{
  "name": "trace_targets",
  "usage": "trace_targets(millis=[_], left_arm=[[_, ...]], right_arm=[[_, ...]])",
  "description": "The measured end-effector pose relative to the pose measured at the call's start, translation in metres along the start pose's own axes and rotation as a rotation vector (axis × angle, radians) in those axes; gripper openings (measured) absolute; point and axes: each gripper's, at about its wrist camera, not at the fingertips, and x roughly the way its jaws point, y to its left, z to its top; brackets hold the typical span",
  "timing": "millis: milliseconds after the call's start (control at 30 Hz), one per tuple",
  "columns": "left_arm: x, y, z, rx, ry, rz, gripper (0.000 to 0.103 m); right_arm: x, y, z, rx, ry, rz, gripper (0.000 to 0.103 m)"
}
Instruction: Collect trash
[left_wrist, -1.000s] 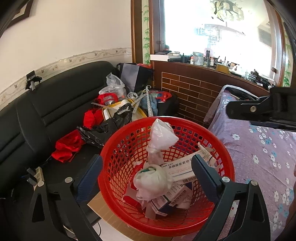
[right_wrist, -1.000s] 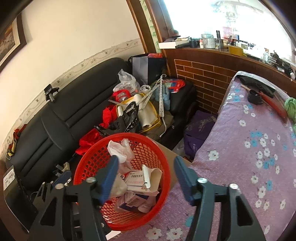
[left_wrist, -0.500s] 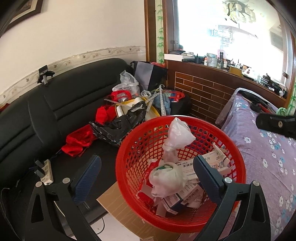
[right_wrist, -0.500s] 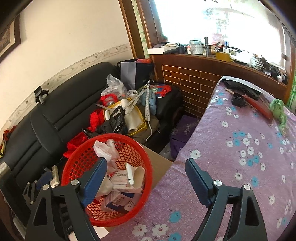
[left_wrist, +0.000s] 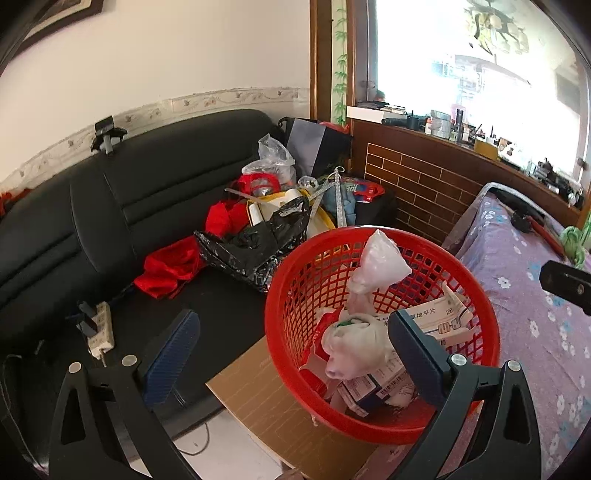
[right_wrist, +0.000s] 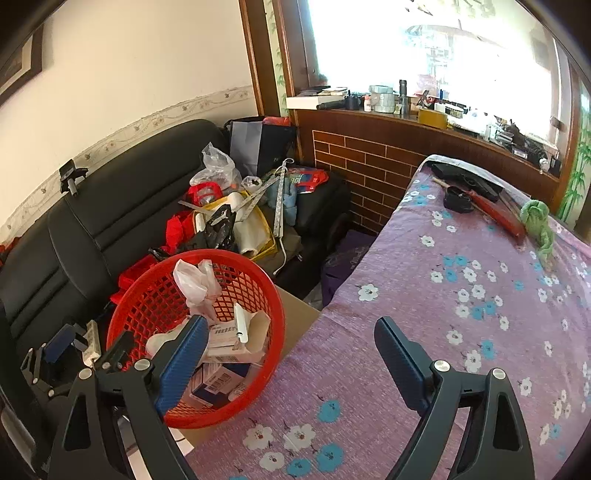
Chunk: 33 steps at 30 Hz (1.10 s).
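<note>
A red mesh basket (left_wrist: 476, 295) stands on a cardboard box (left_wrist: 266, 398) beside the table; it also shows in the right wrist view (right_wrist: 147, 295). It holds white plastic bags (left_wrist: 376, 269), a crumpled white wad (left_wrist: 351, 343) and flat medicine boxes (left_wrist: 436, 321). My left gripper (left_wrist: 291, 343) is open and empty, above the basket's near left side. My right gripper (right_wrist: 291, 350) is open and empty, over the edge of the purple flowered tablecloth (right_wrist: 461, 295) to the right of the basket. The left gripper (right_wrist: 59, 350) shows at the lower left of the right wrist view.
A black sofa (left_wrist: 129, 206) on the left carries a black plastic bag (left_wrist: 258, 240), red cloth (left_wrist: 166, 266), bags and rolls. A power strip (left_wrist: 98, 328) lies on its seat. A brick-faced sill (right_wrist: 369, 155) stands behind. Black and red tools (right_wrist: 476, 199) and green cord (right_wrist: 539, 225) lie on the table's far end.
Both grippers have drawn back and up from the basket. The left view has swung left, showing more sofa. The right gripper has opened wider and moved right over the tablecloth.
</note>
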Motion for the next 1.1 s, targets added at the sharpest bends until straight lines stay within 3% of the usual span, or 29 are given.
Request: trace_targets(millis=[167, 500, 700, 900, 1100], left_arm=[[-0.004, 0.020, -0.003, -0.086, 0.020, -0.007, 0.101], [-0.008, 0.033, -0.011, -0.087, 0.061, 0.010, 0.101], [-0.018, 0.036, -0.017, -0.081, 0.045, 0.025, 0.101], [-0.028, 0.035, -0.023, -0.051, 0.029, 0.087, 0.101], [-0.054, 0.033, -0.033, -0.023, -0.044, 0.191, 0.101]], right_arm=[[-0.007, -0.001, -0.006, -0.012, -0.007, -0.020, 0.095], [-0.015, 0.010, -0.025, -0.055, 0.002, -0.037, 0.095], [-0.023, 0.014, -0.036, -0.084, -0.003, -0.047, 0.095], [-0.035, 0.019, -0.047, -0.126, -0.025, -0.087, 0.096], [-0.057, 0.024, -0.064, -0.191, -0.076, -0.143, 0.098]])
